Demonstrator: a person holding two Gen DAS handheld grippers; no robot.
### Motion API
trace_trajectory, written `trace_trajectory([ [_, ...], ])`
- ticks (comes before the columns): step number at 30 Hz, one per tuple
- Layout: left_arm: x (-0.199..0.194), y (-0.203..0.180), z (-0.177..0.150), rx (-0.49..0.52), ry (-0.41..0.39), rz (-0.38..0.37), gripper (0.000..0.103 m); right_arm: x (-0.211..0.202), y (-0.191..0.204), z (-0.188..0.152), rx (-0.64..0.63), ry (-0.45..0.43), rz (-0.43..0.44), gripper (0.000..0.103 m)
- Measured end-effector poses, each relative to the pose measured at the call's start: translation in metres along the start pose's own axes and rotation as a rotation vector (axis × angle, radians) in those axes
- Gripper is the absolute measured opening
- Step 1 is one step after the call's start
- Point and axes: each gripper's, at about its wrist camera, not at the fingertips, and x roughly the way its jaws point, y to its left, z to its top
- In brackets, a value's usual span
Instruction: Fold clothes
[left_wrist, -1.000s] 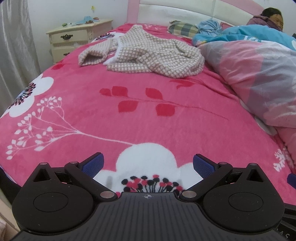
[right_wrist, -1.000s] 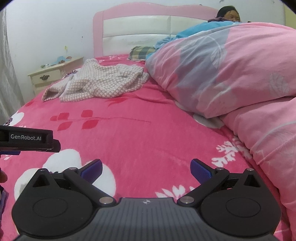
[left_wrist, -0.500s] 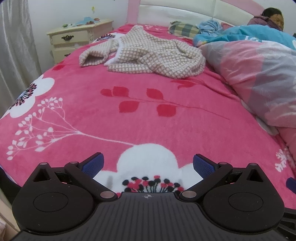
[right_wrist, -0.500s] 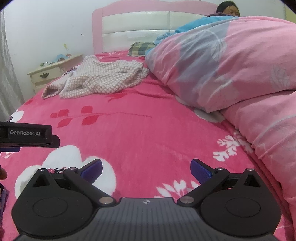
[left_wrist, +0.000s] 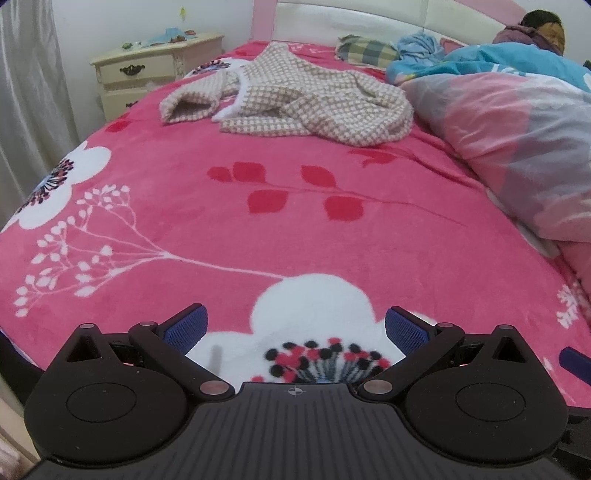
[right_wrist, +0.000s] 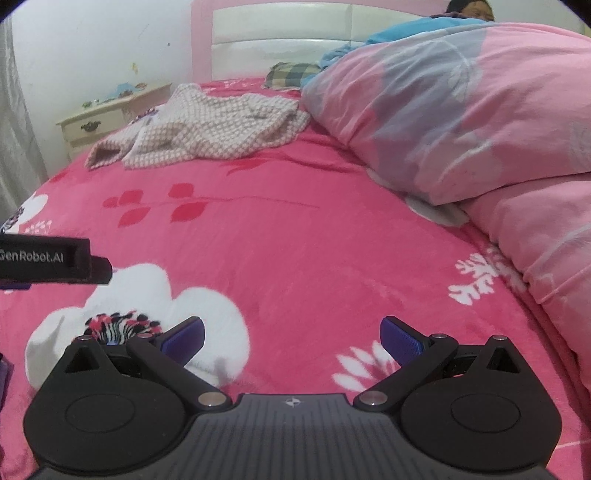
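A beige checked garment (left_wrist: 295, 99) lies crumpled at the far end of the pink floral bedspread (left_wrist: 258, 229), a sleeve trailing left. In the right wrist view the same garment (right_wrist: 214, 129) sits far ahead, left of centre. My left gripper (left_wrist: 295, 328) hovers open over the white flower print near the bed's foot, nothing between its blue pads. My right gripper (right_wrist: 291, 334) is also open and empty, low over the bedspread (right_wrist: 295, 236). The left gripper's body (right_wrist: 48, 260) shows at the left edge of the right wrist view.
A bulky pink and grey duvet (right_wrist: 461, 118) fills the bed's right side, with a person (left_wrist: 543, 33) lying under a blue cover near the headboard. A checked pillow (left_wrist: 369, 50) lies beyond the garment. A cream nightstand (left_wrist: 155, 74) and a curtain (left_wrist: 29, 92) stand left.
Both grippers have moved forward along the bed toward the garment, which now looks larger. Both stay open.
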Motion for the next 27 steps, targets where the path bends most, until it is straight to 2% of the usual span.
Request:
trace_trajectory([
  [3, 0.005, 0.003, 0.011, 0.044, -0.011, 0.016, 0.103, 0.002, -0.003, 0.000, -0.035, 0.023, 0.066, 0.103],
  [6, 0.017, 0.001, 0.039, 0.113, -0.049, 0.047, 0.103, 0.009, -0.009, 0.010, -0.080, 0.065, 0.149, 0.103],
  [9, 0.034, -0.004, 0.068, 0.162, -0.093, 0.060, 0.103, 0.024, -0.015, 0.034, -0.130, 0.089, 0.189, 0.103],
  [13, 0.071, -0.004, 0.102, 0.175, -0.135, 0.069, 0.103, 0.061, -0.019, 0.076, -0.154, 0.121, 0.210, 0.103],
  [18, 0.114, 0.017, 0.130, 0.129, -0.180, 0.076, 0.103, 0.108, -0.016, 0.123, -0.153, 0.111, 0.229, 0.103],
  [23, 0.147, 0.056, 0.161, 0.020, -0.267, 0.077, 0.103, 0.147, -0.006, 0.158, -0.195, 0.052, 0.254, 0.103],
  [27, 0.170, 0.075, 0.199, -0.044, -0.325, 0.065, 0.101, 0.184, 0.005, 0.190, -0.204, 0.009, 0.290, 0.103],
])
